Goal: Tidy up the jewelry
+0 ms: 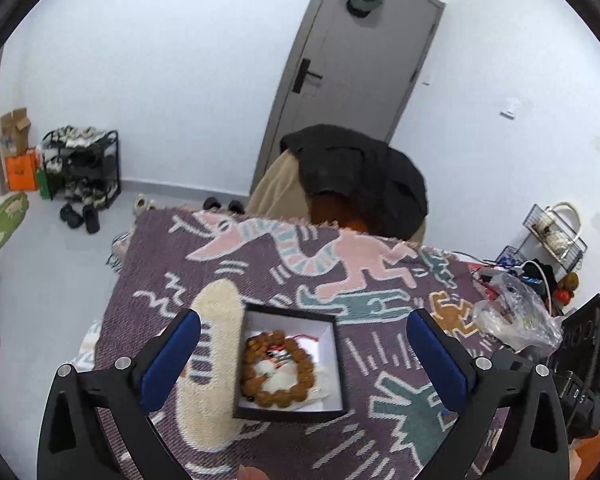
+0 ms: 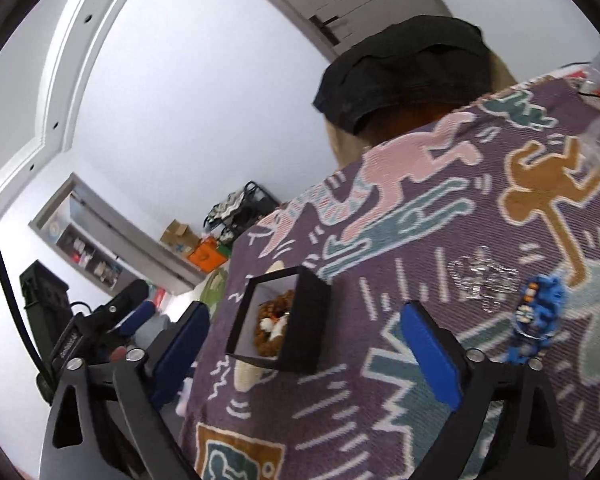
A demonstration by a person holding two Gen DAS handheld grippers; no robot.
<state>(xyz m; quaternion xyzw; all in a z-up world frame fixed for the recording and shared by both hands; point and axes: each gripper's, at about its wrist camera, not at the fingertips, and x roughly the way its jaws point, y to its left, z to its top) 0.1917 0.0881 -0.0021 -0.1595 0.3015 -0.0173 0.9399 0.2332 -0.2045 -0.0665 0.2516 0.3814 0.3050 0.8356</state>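
Risk: both tools gape wide, nothing held | left tool (image 1: 303,354) straddles box (image 1: 290,364) holding brown bracelet (image 1: 278,368), could nudge it | right tool (image 2: 306,344) near; blue bracelet (image 2: 534,320) loose on table (image 2: 420,420), may snag.

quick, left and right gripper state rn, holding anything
left gripper: open, holding nothing, above the black box with the bead bracelet
right gripper: open, holding nothing
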